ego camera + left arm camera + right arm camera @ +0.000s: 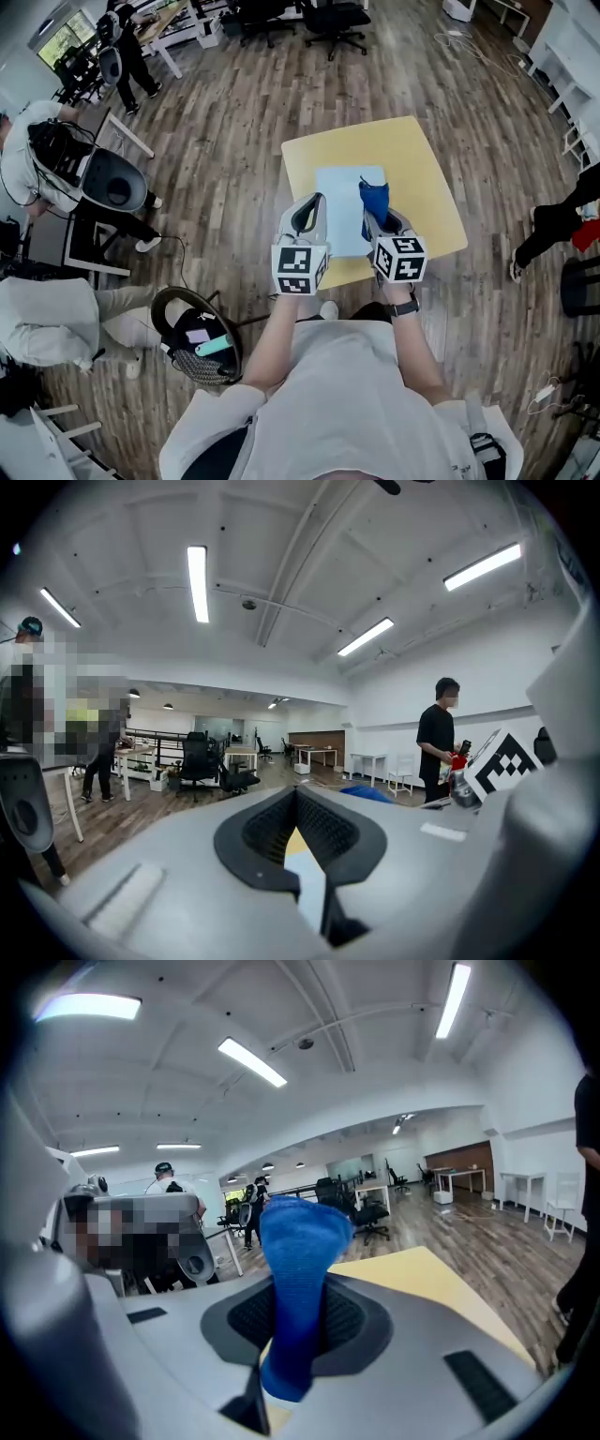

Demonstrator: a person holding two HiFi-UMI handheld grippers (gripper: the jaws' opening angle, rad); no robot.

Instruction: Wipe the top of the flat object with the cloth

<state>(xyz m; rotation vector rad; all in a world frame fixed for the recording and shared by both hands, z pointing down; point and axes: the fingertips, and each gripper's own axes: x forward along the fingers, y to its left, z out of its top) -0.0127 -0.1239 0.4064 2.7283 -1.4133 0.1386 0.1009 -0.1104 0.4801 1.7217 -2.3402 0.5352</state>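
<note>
Cloth (374, 199) upright, pinched in right claw (373, 217) over flat sheet (339, 202); left claw (313, 208) clenched empty alongside, pointing forward.

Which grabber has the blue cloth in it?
The right gripper: its jaws pinch the blue cloth, which sticks out past them. The left gripper has nothing between its jaws.

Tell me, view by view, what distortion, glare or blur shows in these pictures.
Head view: fisheye curves the floor boards around the sharp yellow table. Left gripper view: dark round edge, ceiling lamps blown white. Right gripper view: the blue cloth looms large near the lens; mosaic patch at left.
</note>
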